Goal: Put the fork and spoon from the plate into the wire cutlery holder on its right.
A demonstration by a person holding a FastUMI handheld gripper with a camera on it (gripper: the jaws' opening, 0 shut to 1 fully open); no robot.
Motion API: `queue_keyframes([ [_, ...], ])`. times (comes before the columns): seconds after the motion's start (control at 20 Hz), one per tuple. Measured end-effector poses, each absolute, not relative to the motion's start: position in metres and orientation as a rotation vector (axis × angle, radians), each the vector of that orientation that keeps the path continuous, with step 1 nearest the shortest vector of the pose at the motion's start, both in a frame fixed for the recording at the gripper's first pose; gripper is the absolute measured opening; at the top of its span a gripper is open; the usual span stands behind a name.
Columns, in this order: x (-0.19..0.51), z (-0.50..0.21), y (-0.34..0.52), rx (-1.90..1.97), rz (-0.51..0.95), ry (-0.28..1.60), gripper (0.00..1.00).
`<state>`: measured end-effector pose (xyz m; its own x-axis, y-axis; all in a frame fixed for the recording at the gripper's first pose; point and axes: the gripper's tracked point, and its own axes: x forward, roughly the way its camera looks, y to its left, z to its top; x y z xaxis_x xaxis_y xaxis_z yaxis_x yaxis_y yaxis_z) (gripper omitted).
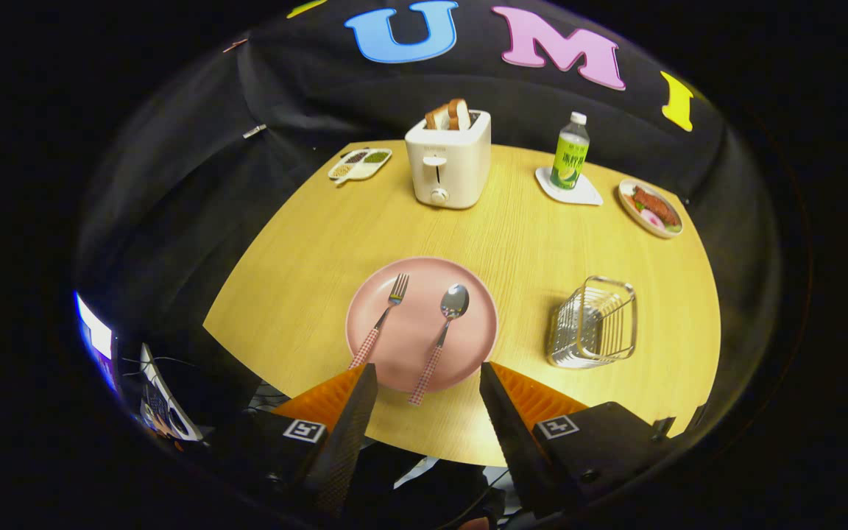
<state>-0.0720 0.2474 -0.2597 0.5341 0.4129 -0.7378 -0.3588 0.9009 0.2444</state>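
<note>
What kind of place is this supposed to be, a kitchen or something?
Probably a mock breakfast table set up in a booth, not a real kitchen. A toaster with bread in it, a pink plate bearing a fork and spoon, and a wire cutlery holder suggest it. The open gripper hovers empty near the plate.

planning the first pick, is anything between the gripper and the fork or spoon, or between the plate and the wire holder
Nothing visible. The open gripper sits just short of the spoon and fork; bare table separates the plate from the wire holder.
</note>
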Motion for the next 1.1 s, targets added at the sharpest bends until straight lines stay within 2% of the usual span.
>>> queue_keyframes([
  [0.3,-0.044,-0.316,0.268,0.023,0.406,1.009,0.81],
  [0.4,-0.044,-0.333,0.272,-0.006,0.390,1.052,0.74],
  [0.65,-0.041,-0.363,0.282,-0.017,0.349,1.128,0.73],
  [0.7,-0.040,-0.367,0.284,-0.008,0.341,1.146,0.64],
  [0.8,-0.041,-0.378,0.282,-0.019,0.320,1.187,0.55],
  [0.85,-0.044,-0.382,0.281,-0.018,0.308,1.211,0.54],
  [1.0,-0.040,-0.382,0.277,0.015,0.274,1.228,0.22],
  [1.1,-0.038,-0.381,0.277,0.034,0.285,1.221,0.14],
])
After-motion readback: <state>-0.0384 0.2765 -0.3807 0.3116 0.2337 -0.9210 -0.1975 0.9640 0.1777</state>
